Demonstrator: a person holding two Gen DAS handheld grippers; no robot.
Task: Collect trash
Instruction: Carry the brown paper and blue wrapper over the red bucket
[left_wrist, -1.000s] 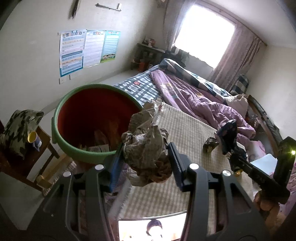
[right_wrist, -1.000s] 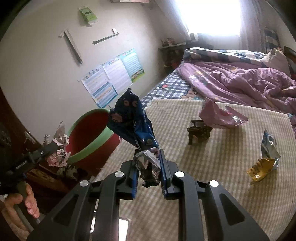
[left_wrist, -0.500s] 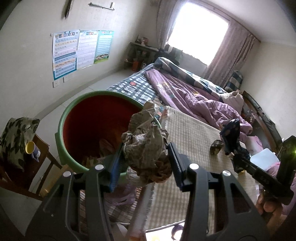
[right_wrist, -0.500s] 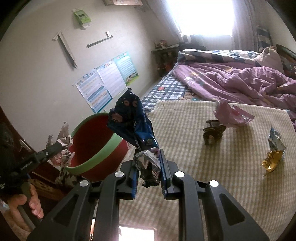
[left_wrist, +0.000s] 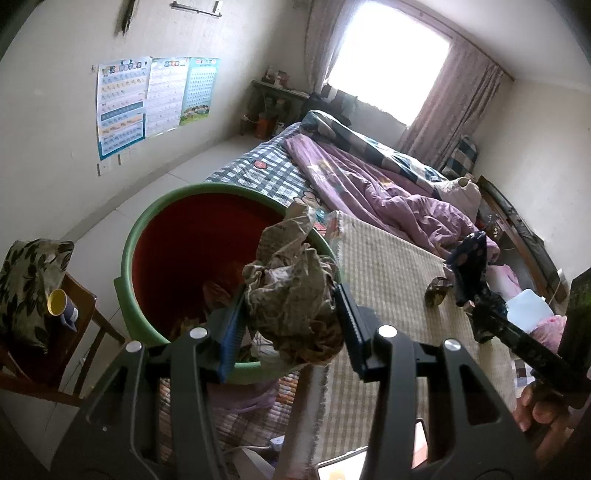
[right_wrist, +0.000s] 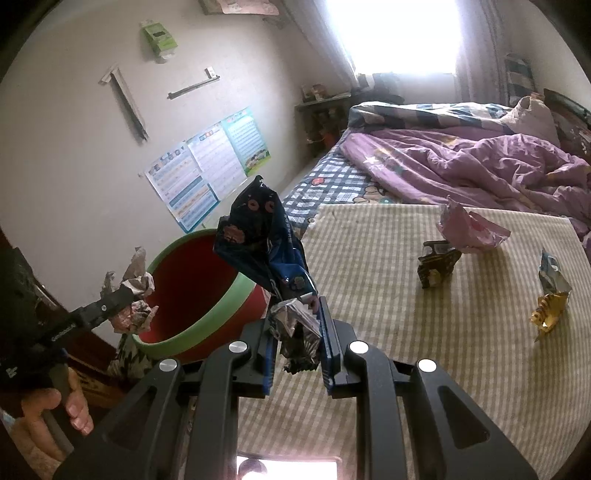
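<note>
Checked matting (right_wrist: 406, 314) covers the bed's near end, a purple quilt (right_wrist: 480, 162) heaped beyond. Left gripper (left_wrist: 291, 306) clamps crumpled paper (left_wrist: 295, 295) over the red bin (left_wrist: 184, 240), scraps inside. Right gripper (right_wrist: 297, 332) pinches a blue wrapper (right_wrist: 258, 236); three wrappers lie ahead-right.

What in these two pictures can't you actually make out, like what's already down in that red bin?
- Red bin contents, left view: the crumpled paper in the left tongs hides most of them.
- Bin's inside, right view: its near wall hides the bottom.
- Wall posters, both views: print too small.
- Blue wrapper: its lower end is squeezed inside the right tongs.
</note>
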